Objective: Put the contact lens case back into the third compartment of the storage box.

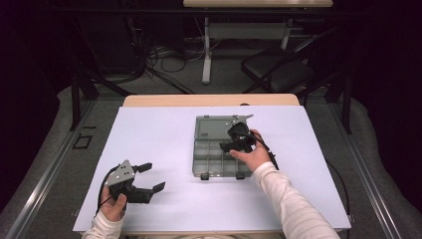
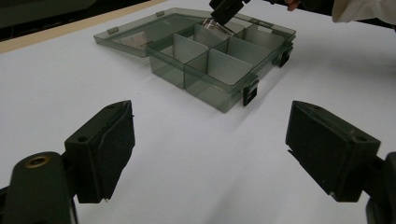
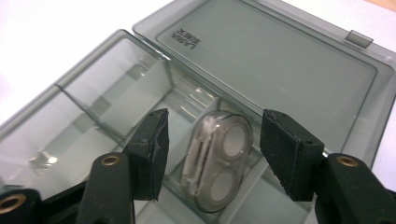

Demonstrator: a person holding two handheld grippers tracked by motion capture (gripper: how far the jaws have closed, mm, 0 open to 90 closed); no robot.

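Right hand-held gripper (image 3: 210,135) open, jaws spread at 9 and 3 o'clock in its own view, straddling a small clear case (image 3: 217,161) with a gap on either side – not yet gripping anything. Hovers over the far row of the grey compartment box (image 1: 199,164), just short of the hinge of the lid (image 3: 280,60), which lies flat open beyond it at 12 o'clock.

Clear case: two round windows one above the other, resting tilted in a far compartment, seemingly leaning on a divider. Long axis roughly 1 to 7 o'clock in the right gripper view – so narrow width already across the jaw line, long sides facing the pads. Judged from that, little left to line up: a slight turn to square with the tilt, then a plain squeeze, with care not to catch the divider close by the left jaw.

Left hand-held gripper (image 1: 153,176) also open and empty, low on the white worktop (image 1: 149,139) at about 7 o'clock in the high view, well apart from the box. From there, box and case off toward 1 o'clock, so right hand clearly the nearer one.
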